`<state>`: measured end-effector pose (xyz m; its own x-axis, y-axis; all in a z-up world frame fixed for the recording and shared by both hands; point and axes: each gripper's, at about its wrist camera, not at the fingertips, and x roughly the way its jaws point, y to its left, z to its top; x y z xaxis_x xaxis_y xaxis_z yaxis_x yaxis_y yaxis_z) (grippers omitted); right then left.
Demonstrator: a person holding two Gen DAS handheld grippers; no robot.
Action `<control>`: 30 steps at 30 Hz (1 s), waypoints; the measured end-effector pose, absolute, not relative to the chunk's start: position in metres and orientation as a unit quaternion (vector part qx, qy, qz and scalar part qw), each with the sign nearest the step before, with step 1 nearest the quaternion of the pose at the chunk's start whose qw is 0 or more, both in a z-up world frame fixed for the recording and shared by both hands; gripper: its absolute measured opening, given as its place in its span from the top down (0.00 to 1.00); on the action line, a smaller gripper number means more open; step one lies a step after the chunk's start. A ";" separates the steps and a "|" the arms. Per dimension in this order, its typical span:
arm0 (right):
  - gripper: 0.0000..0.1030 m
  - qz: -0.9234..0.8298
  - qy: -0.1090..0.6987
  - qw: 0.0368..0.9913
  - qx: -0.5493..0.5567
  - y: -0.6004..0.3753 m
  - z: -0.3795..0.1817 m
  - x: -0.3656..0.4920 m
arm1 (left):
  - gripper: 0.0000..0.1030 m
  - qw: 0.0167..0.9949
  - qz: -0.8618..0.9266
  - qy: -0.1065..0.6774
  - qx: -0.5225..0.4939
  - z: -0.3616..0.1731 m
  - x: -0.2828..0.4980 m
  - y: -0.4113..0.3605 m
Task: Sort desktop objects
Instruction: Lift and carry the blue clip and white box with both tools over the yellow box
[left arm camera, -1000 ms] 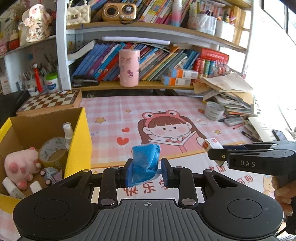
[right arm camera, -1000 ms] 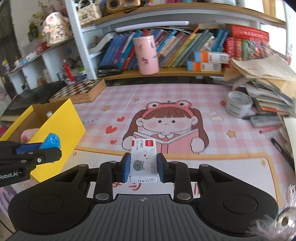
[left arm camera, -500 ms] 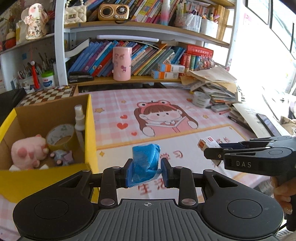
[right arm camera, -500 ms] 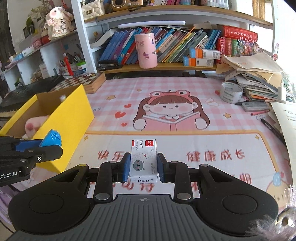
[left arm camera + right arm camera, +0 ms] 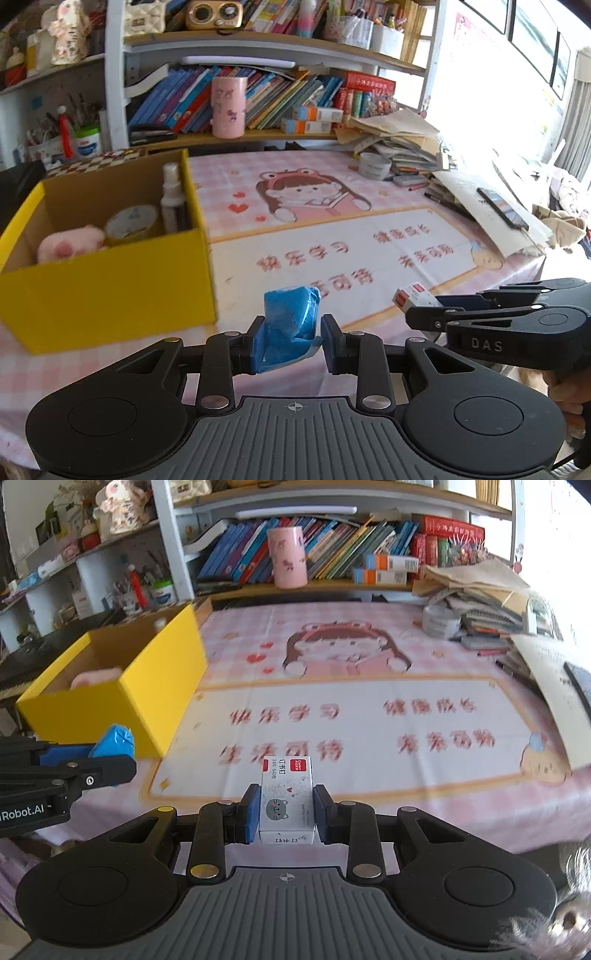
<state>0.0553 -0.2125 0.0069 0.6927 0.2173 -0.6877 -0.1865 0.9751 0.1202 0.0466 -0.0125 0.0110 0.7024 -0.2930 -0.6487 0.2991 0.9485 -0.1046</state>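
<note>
My left gripper [image 5: 291,341] is shut on a crumpled blue bag [image 5: 291,325], held above the desk's near edge, right of the yellow box [image 5: 107,291]. The bag also shows in the right wrist view [image 5: 112,740]. My right gripper [image 5: 286,814] is shut on a small white staple box with a cat drawing [image 5: 286,797], held above the desk's front edge. The staple box shows in the left wrist view [image 5: 415,297]. The yellow box [image 5: 147,686] holds a pink plush [image 5: 72,245], a tape roll [image 5: 131,223] and a spray bottle [image 5: 173,199].
A pink cartoon mat [image 5: 332,229] covers the desk. A grey tape roll [image 5: 375,166] and piled papers and books [image 5: 399,140] lie at the back right. A pink cup [image 5: 229,107] stands on the low shelf. A chessboard [image 5: 110,155] lies behind the box.
Both grippers have pulled back toward the desk's near edge and risen, still holding their objects. The yellow box now lies ahead and to the left.
</note>
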 end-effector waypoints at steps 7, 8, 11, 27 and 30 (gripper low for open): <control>0.74 0.122 0.377 0.918 0.019 -0.185 0.006 0.030 | 0.72 0.924 -0.143 0.355 -0.005 0.012 0.025 0.018; 0.74 0.124 0.376 0.918 0.018 -0.181 0.006 0.027 | 0.72 0.924 -0.142 0.355 -0.004 0.012 0.022 0.021; 0.74 0.132 0.376 0.917 0.016 -0.172 0.007 0.024 | 0.72 0.926 -0.134 0.354 -0.008 0.012 0.015 0.030; 0.74 0.194 0.385 0.902 -0.027 -0.124 0.008 0.014 | 0.72 0.928 -0.097 0.357 -0.041 0.010 -0.008 0.067; 0.74 0.201 0.385 0.900 -0.033 -0.118 0.008 0.013 | 0.72 0.929 -0.092 0.356 -0.043 0.010 -0.011 0.072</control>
